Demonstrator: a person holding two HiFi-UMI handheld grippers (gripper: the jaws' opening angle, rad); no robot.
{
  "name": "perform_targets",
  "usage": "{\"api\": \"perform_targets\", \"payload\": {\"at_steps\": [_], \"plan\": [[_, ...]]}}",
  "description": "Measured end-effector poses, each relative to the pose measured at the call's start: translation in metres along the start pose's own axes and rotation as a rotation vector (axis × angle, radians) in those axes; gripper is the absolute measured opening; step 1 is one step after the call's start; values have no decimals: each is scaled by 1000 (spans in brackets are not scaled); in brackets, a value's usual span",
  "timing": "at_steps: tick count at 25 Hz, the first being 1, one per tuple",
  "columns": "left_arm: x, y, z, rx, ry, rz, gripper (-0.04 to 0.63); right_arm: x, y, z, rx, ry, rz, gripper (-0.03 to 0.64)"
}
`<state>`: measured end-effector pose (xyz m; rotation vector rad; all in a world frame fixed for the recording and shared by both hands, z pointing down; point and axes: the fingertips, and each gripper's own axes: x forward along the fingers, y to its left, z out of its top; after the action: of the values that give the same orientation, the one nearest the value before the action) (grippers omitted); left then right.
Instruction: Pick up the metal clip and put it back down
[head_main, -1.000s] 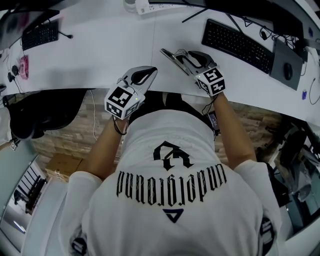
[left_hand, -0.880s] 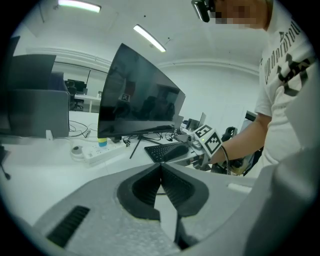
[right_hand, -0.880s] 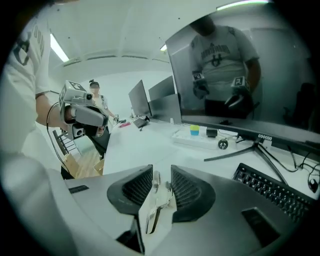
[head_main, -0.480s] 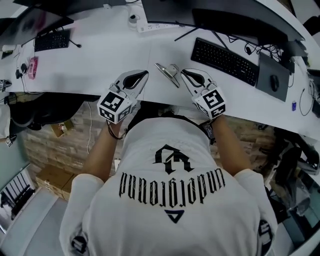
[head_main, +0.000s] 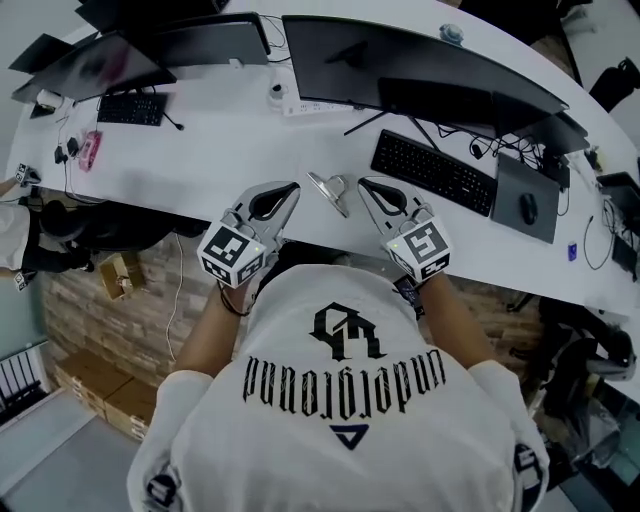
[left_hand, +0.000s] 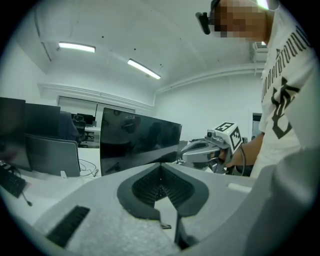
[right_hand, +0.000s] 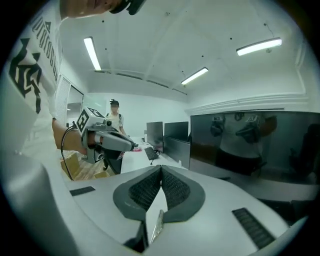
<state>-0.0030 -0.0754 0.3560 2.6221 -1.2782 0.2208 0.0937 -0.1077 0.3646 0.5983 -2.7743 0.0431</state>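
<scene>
The metal clip (head_main: 329, 189) lies on the white desk (head_main: 220, 140) near its front edge, between my two grippers. My right gripper (head_main: 363, 183) is shut and empty, its tip just right of the clip and apart from it. To the clip's left my left gripper (head_main: 292, 186) is shut too, with nothing in it. In the right gripper view the pads (right_hand: 150, 189) meet and the clip is out of sight. The left gripper view shows its own pads (left_hand: 172, 187) closed, with the right gripper (left_hand: 185, 154) beyond them.
A black keyboard (head_main: 432, 172) and a mouse (head_main: 528, 208) on a dark mat lie right of the clip. Dark monitors (head_main: 420, 75) stand along the back. A second keyboard (head_main: 130, 108) sits far left. The person's torso fills the lower head view.
The head view has pulled back and up, showing more desk. The right gripper, close against the clip a second ago, now sits a little off it. The clip stays on the desk.
</scene>
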Motion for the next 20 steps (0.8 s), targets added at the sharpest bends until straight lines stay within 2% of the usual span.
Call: {"api": "perform_targets", "payload": {"at_steps": [5, 12, 20], "plan": [[-10, -14, 16, -3, -37, 45, 15, -10, 9, 2, -10, -16, 44, 15], [-32, -25, 13, 25, -12, 74, 15, -6, 25, -1, -11, -29, 72, 15], [-56, -24, 15, 50, -23, 39, 15, -3, 46, 23, -34, -69, 30, 15]]}}
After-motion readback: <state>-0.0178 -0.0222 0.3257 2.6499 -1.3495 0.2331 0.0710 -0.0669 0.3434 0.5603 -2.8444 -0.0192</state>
